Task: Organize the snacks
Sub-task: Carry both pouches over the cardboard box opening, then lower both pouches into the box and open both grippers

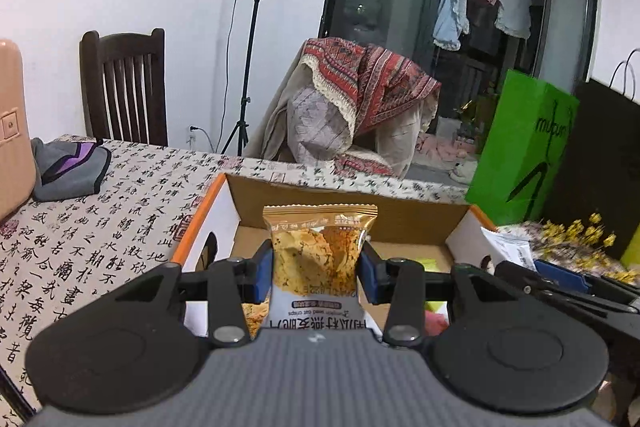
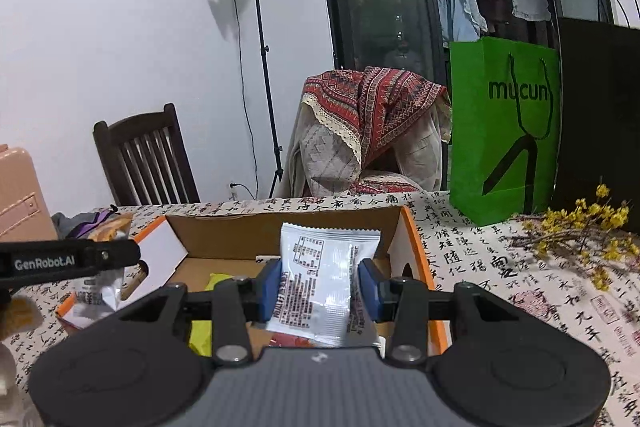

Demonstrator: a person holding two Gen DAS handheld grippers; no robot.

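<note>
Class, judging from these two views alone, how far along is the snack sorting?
Done: a few packets, yellow-green and red, already lie in the cardboard box. In hand: the left tongs grip a golden crisp packet, the right tongs a white packet, both over the box. Left: releasing both.

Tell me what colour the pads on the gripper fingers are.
Blue pads, clearest in the right wrist view.

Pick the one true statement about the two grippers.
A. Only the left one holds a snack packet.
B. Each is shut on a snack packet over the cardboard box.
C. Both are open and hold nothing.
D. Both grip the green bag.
B: the left gripper clamps a golden packet and the right gripper a white packet, both above the box.
</note>
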